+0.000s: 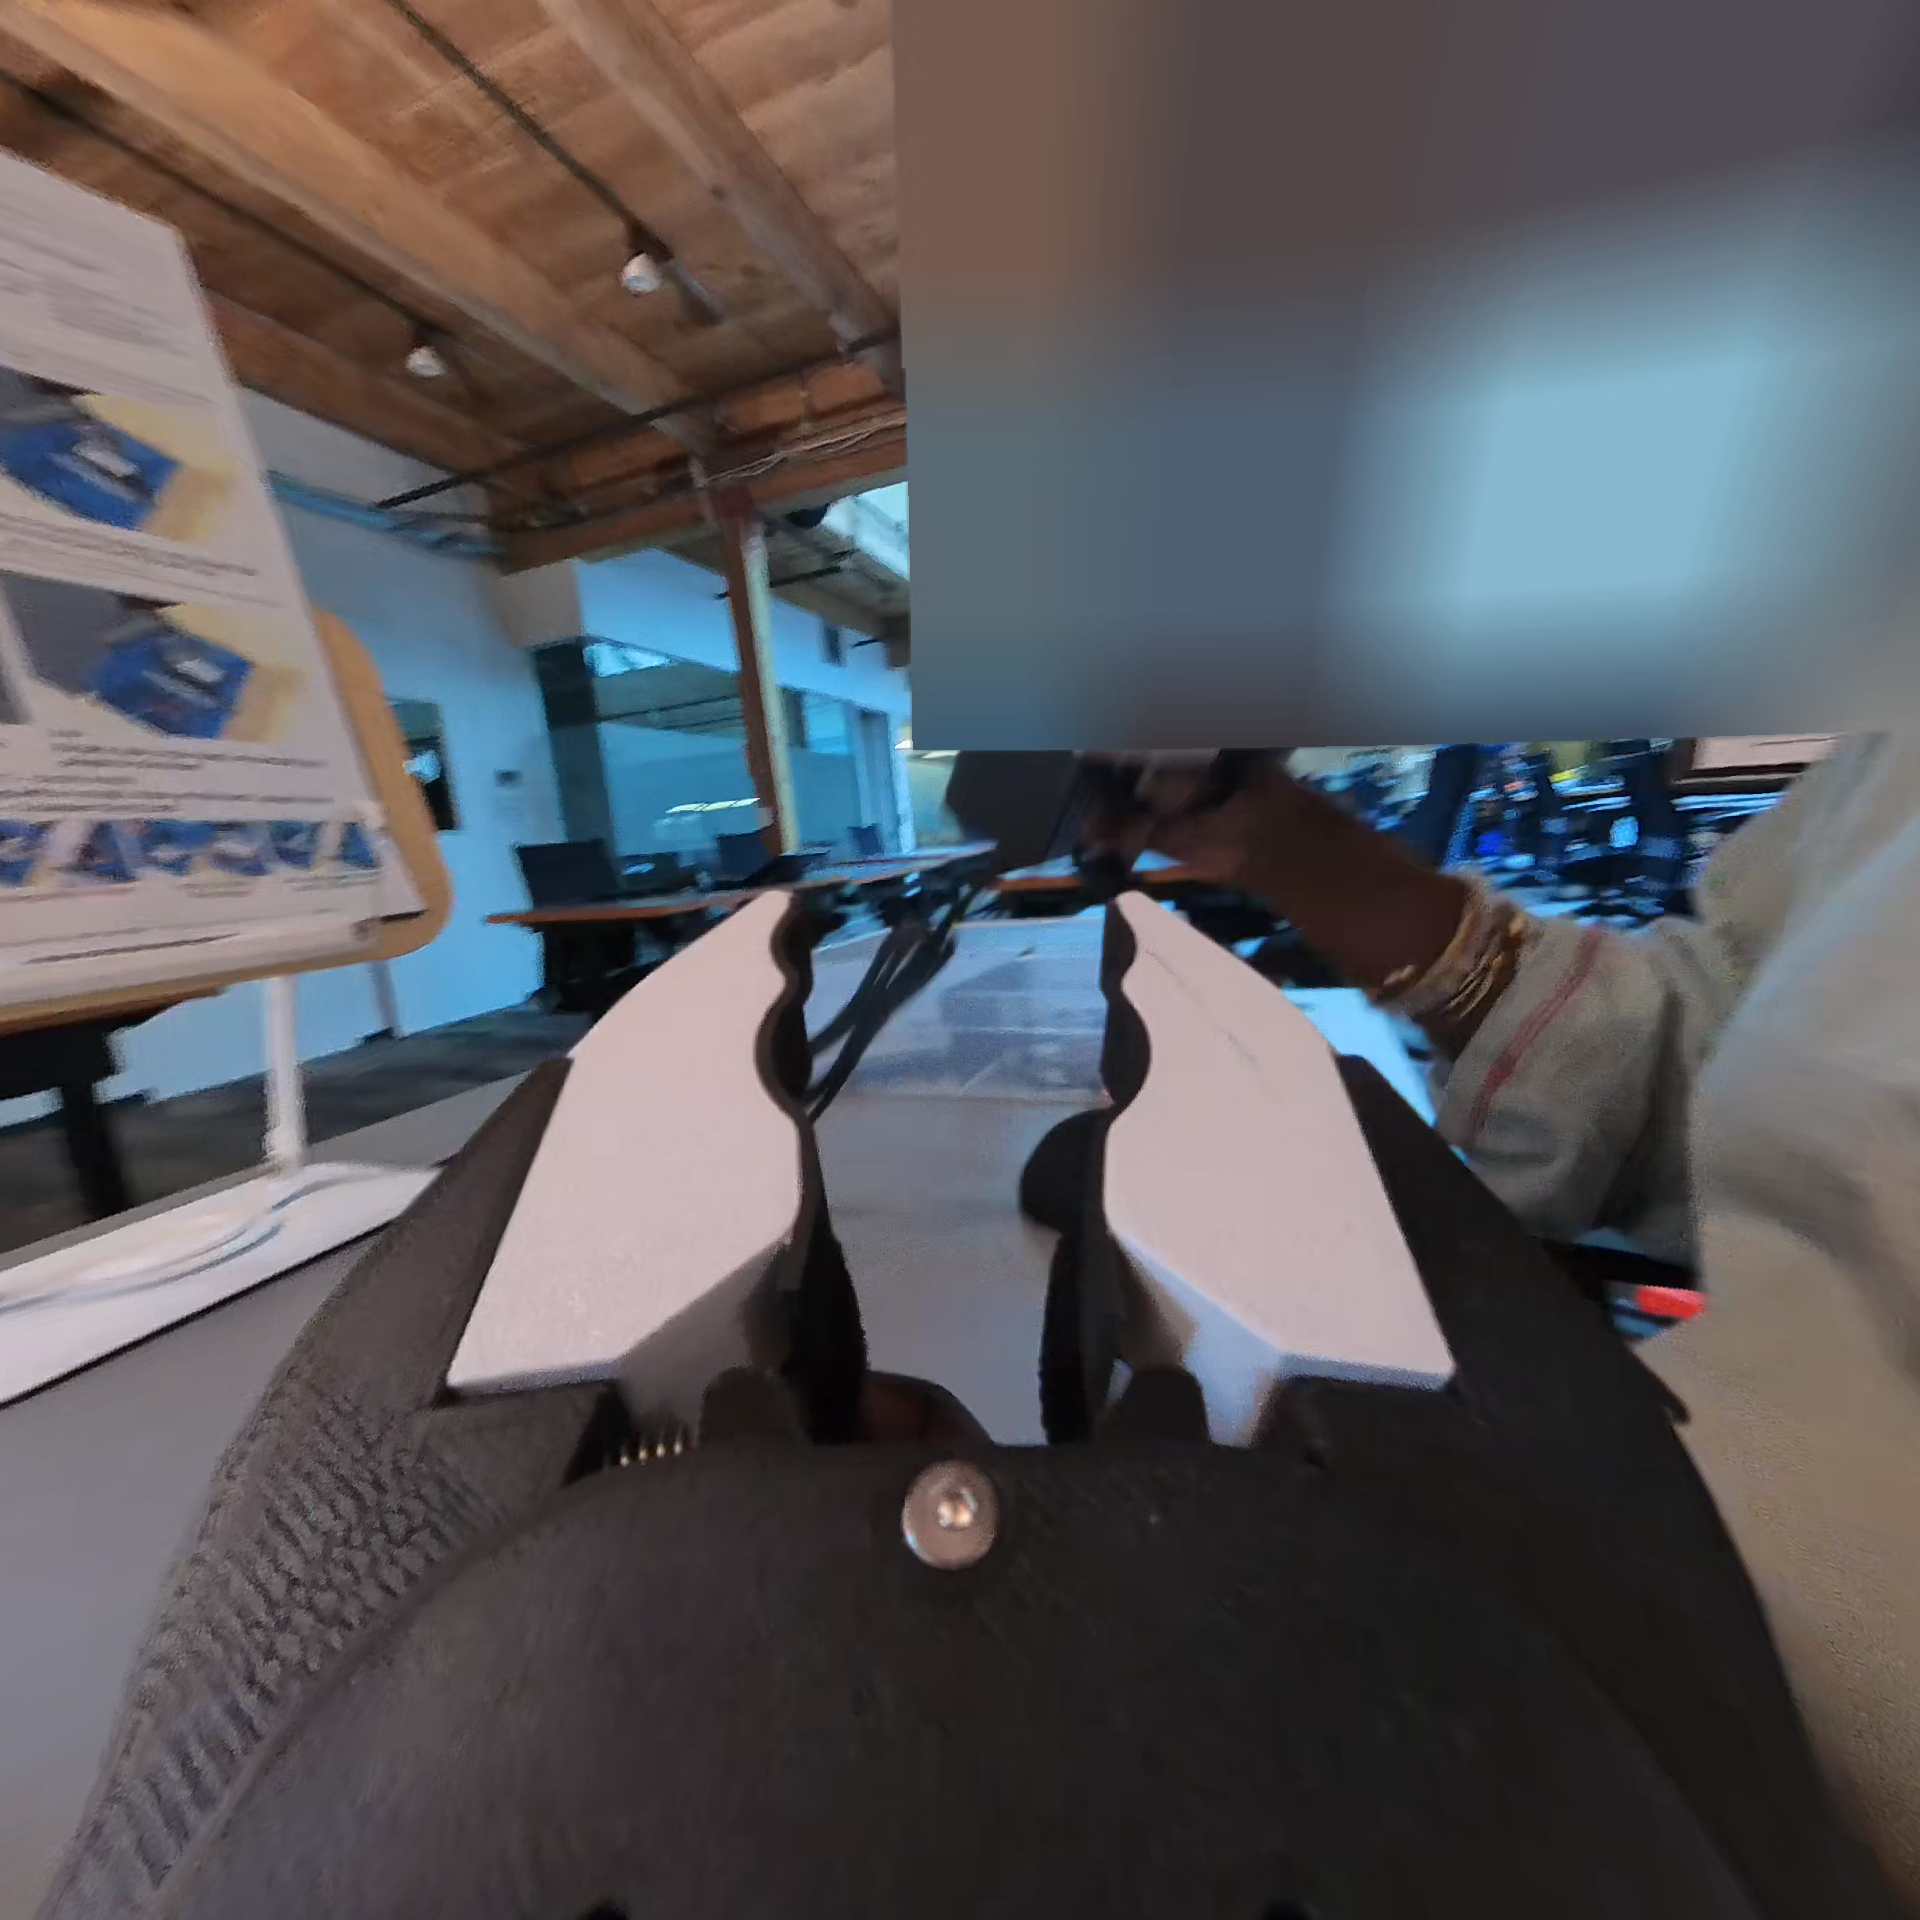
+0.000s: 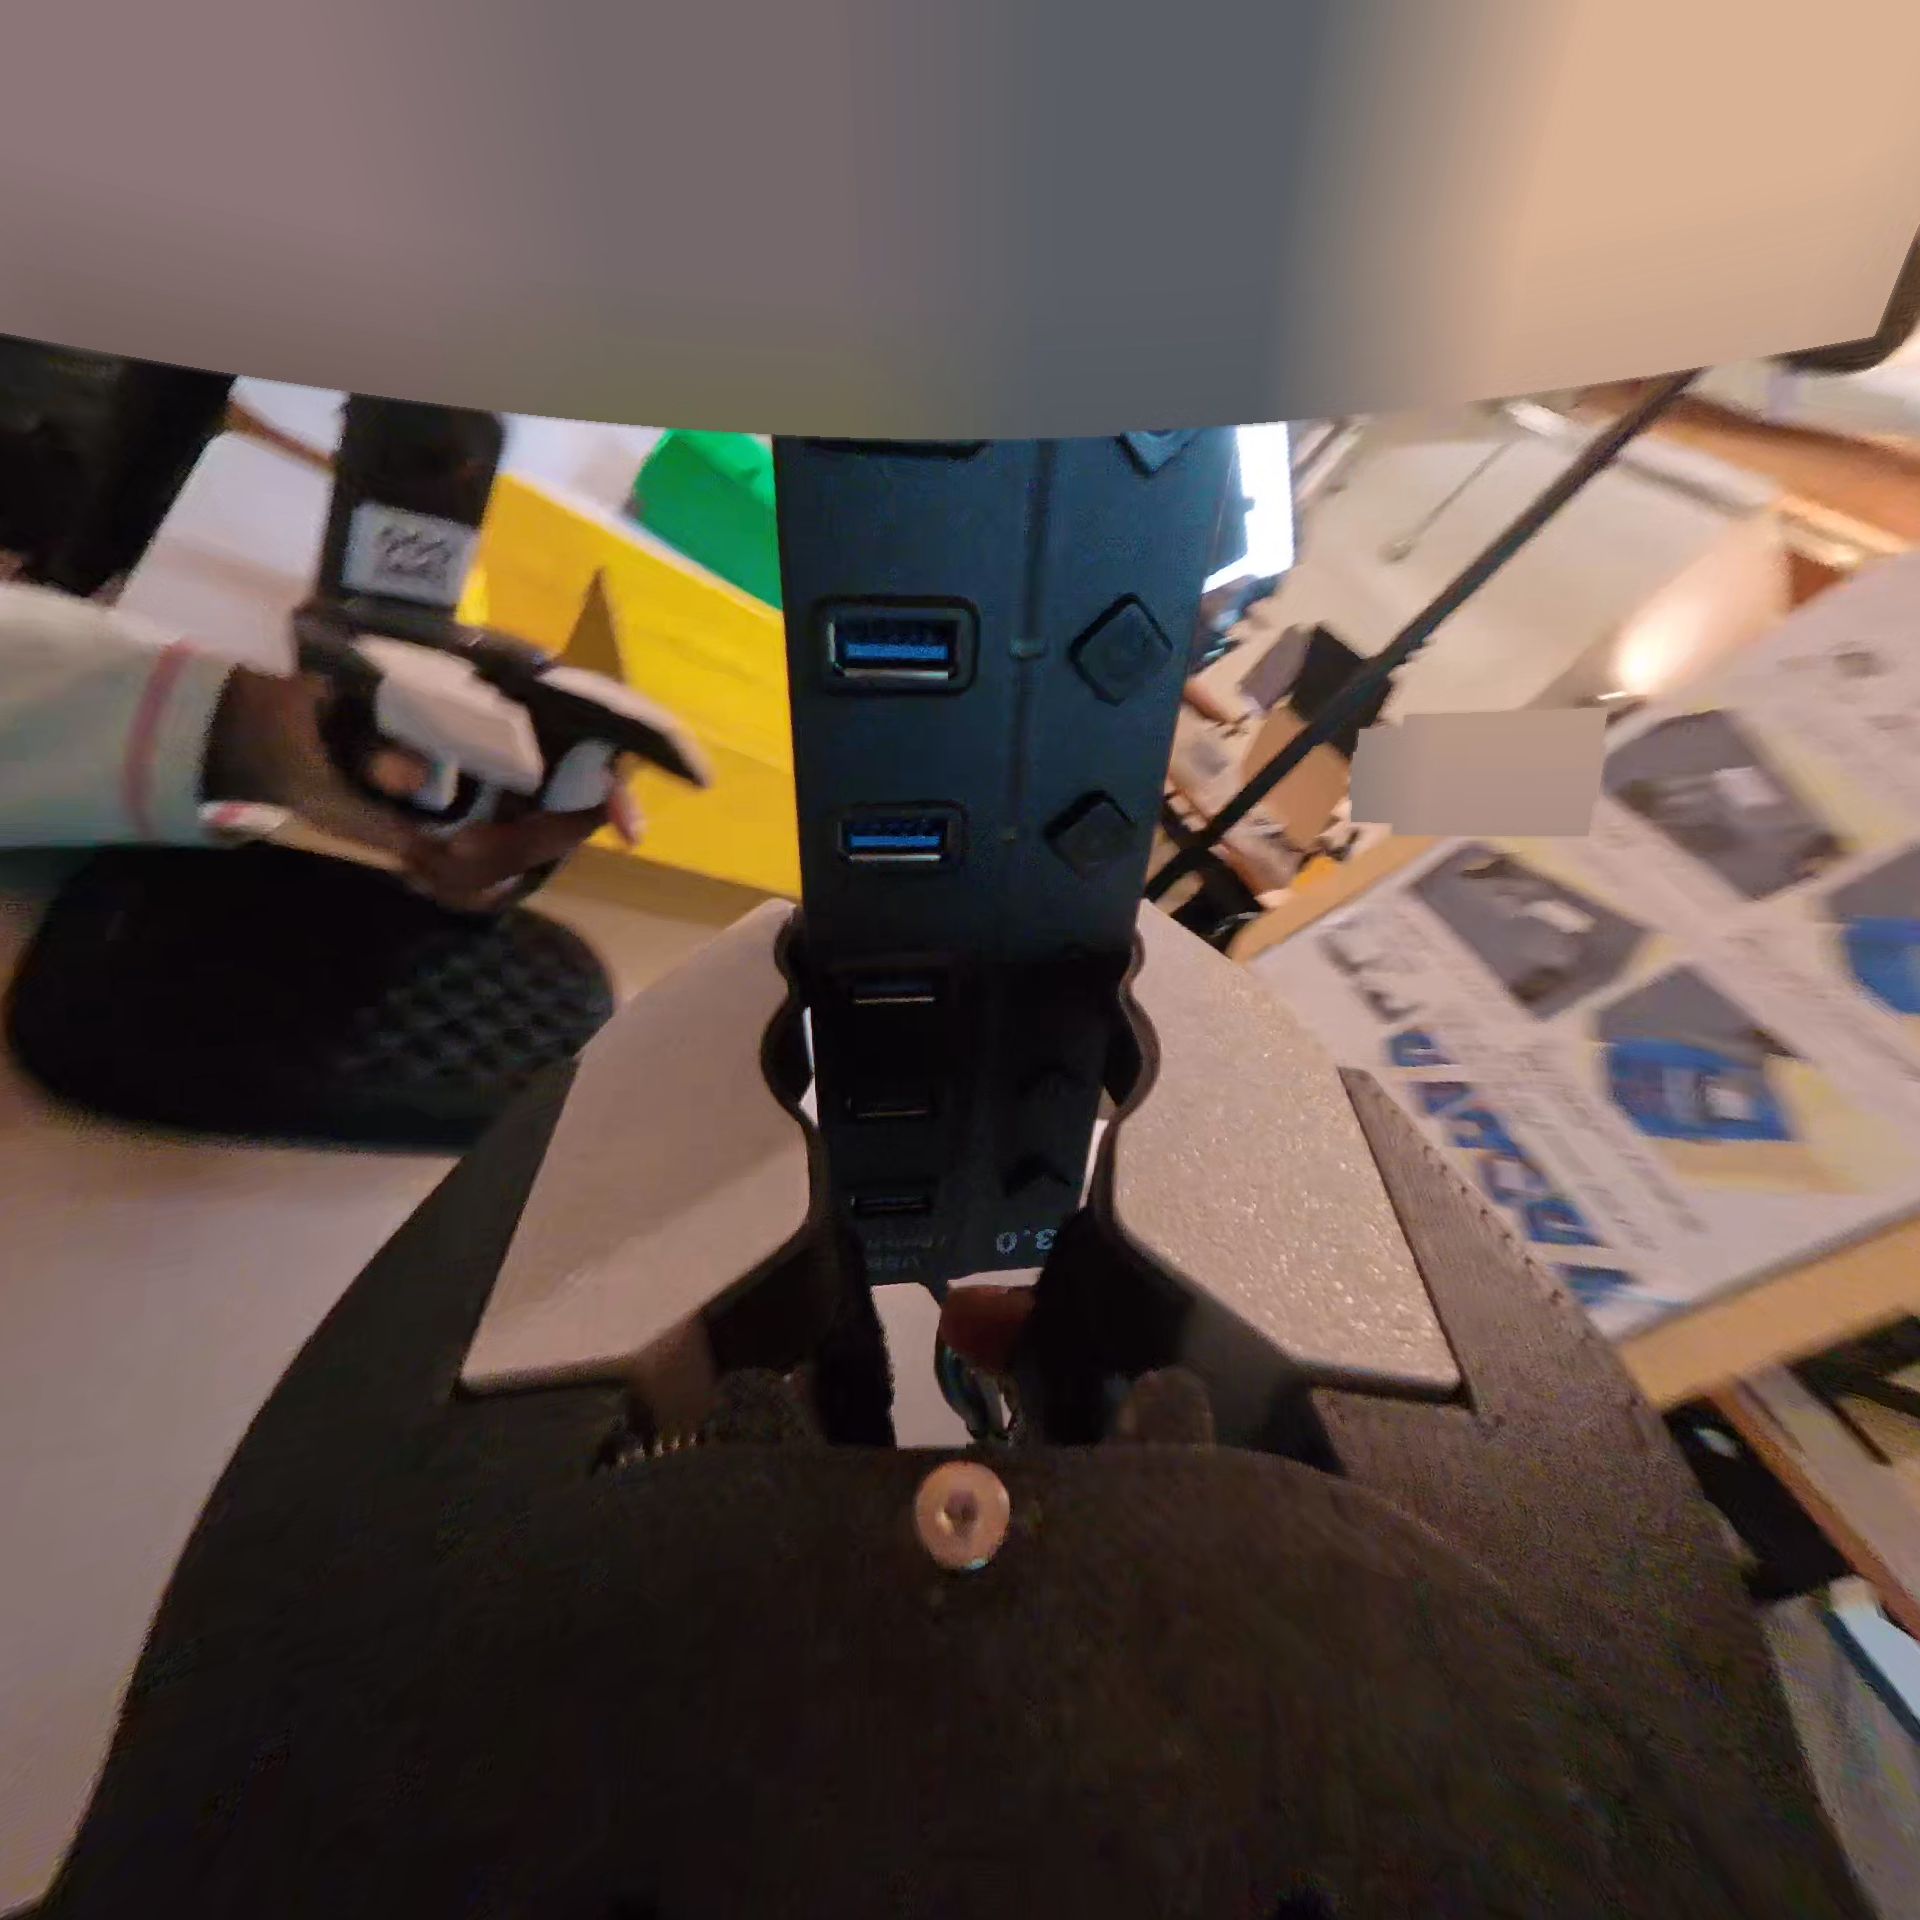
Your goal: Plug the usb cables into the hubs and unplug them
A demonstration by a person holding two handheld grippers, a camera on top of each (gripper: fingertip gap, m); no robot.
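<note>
My right gripper [image 2: 961,925] is shut on the lower end of a black USB hub [image 2: 935,727] and holds it upright. Two empty blue ports [image 2: 894,649] show above the fingers, with more ports in shadow between them. No cable is plugged into the ports I can see. My left gripper [image 1: 945,914] is open and empty above the grey table. It also shows in the right wrist view [image 2: 520,727], held in a hand to the left of the hub. Black cables [image 1: 883,987] trail across the table beyond its tips, toward the person's other hand [image 1: 1299,873].
An instruction sheet on a wooden stand [image 1: 156,623] is at the left, and shows in the right wrist view [image 2: 1662,987]. A black textured pad [image 2: 312,997] lies on the table under the left hand. A yellow bin [image 2: 665,665] stands behind it.
</note>
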